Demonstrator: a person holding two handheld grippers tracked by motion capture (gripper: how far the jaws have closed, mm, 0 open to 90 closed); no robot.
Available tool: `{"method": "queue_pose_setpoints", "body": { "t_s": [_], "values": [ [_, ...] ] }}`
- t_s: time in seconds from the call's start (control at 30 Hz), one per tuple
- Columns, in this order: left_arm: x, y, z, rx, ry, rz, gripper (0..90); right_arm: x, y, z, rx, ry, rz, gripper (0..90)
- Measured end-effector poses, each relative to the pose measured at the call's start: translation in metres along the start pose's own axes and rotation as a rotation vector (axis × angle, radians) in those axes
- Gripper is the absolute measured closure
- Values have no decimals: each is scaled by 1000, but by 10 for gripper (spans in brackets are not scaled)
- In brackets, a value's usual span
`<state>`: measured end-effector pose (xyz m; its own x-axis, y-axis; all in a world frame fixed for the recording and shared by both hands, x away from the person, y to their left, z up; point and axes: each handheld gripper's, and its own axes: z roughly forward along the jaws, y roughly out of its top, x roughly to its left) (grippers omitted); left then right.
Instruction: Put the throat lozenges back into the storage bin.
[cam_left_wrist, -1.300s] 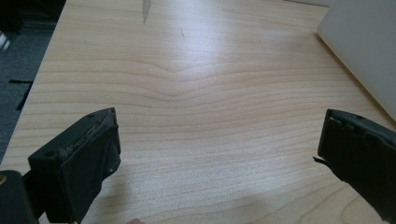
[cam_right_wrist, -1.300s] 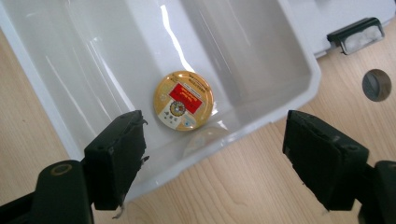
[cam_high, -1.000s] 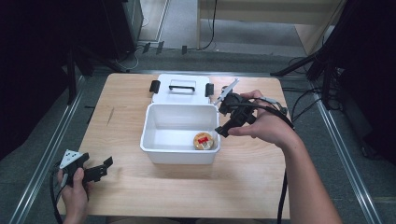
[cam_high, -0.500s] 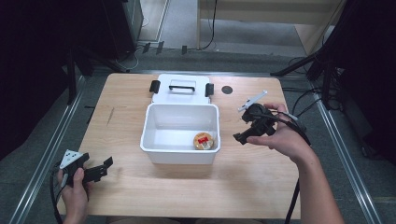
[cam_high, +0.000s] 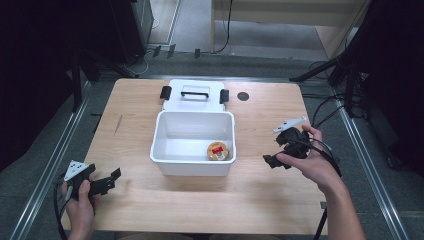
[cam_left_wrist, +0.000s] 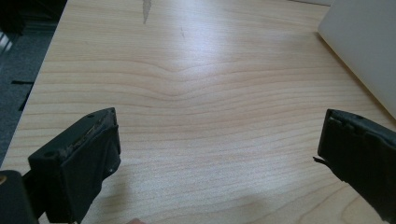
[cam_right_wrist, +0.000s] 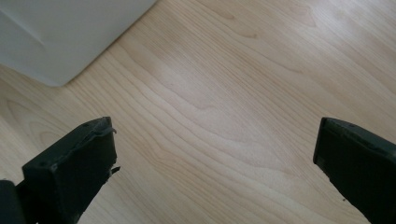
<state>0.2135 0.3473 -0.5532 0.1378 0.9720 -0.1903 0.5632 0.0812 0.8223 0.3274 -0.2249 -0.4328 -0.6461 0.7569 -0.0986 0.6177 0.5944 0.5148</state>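
Since the earlier frames, the right gripper (cam_high: 278, 152) has moved from over the white bin (cam_high: 192, 167) to the table (cam_high: 200, 205) at its 3 o'clock, jaws just opening, empty. A small jar (cam_high: 218, 151) sits inside the bin's 5 o'clock corner. The left gripper (cam_high: 111, 180) rests at 7 o'clock.

Left gripper view: jaws spread wide over bare wood.

Right gripper view: jaws wide apart, bin at 10 o'clock.

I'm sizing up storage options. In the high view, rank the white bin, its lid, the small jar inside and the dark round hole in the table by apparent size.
1. white bin
2. lid
3. small jar
4. dark round hole
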Motion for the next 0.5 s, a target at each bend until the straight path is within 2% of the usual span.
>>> {"method": "queue_pose_setpoints", "body": {
  "t_s": [0.1,0.13,0.17,0.3,0.37,0.5],
  "values": [
    [0,0,0,0,1,1,0,-6,-17,2,-45,-3,54,0],
    [0,0,0,0,1,1,0,-6,-17,2,-45,-3,54,0],
    [0,0,0,0,0,1,0,-8,-25,4,-58,-14,82,0],
    [0,0,0,0,0,3,0,-11,-39,7,-92,-44,106,0],
    [0,0,0,0,2,3,0,-13,-53,10,-127,-51,149,0],
    [0,0,0,0,1,3,0,-16,-67,12,-147,-61,181,0]
  ]
}}
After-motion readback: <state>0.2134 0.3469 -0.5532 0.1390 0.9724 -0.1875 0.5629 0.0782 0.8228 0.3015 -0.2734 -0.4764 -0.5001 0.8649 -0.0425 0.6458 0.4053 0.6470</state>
